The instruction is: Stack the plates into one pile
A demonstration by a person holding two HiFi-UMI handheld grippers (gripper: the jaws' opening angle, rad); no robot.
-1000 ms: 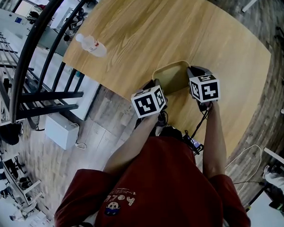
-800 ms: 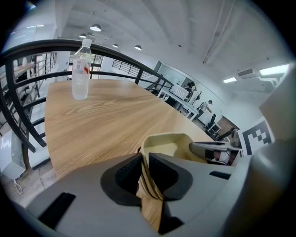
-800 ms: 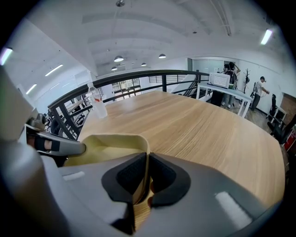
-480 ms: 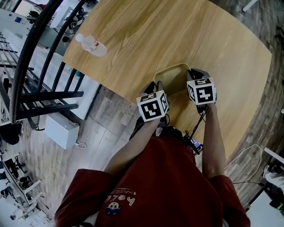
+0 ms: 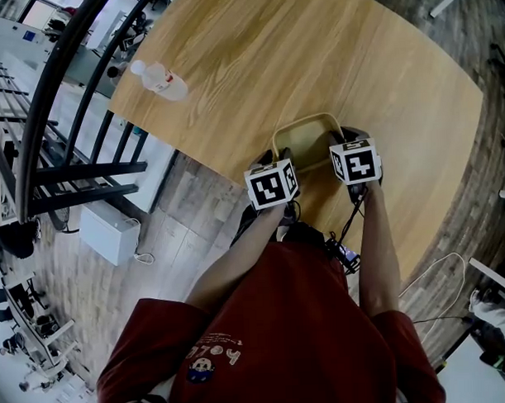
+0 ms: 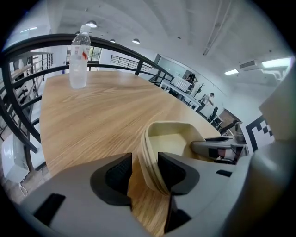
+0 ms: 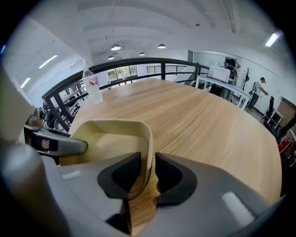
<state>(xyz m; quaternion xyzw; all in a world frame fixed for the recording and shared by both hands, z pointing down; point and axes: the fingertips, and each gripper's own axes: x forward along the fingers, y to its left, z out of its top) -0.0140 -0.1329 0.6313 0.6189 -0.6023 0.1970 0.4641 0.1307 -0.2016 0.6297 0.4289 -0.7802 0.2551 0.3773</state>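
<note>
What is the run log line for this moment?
plates: one pile on table | left gripper: fingers just opening, rim between | right gripper: same

Bright even daylight, fisheye-warped edges

An office mezzanine, shown by black railing (image 7: pixel 162 60), white desks (image 7: pixel 225 89), ceiling lights (image 7: pixel 115 47).

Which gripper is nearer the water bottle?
Left. Left gripper straddles the plate stack on the water bottle side, right gripper the far side. Both jaws have just been opening, rims between them.
</note>
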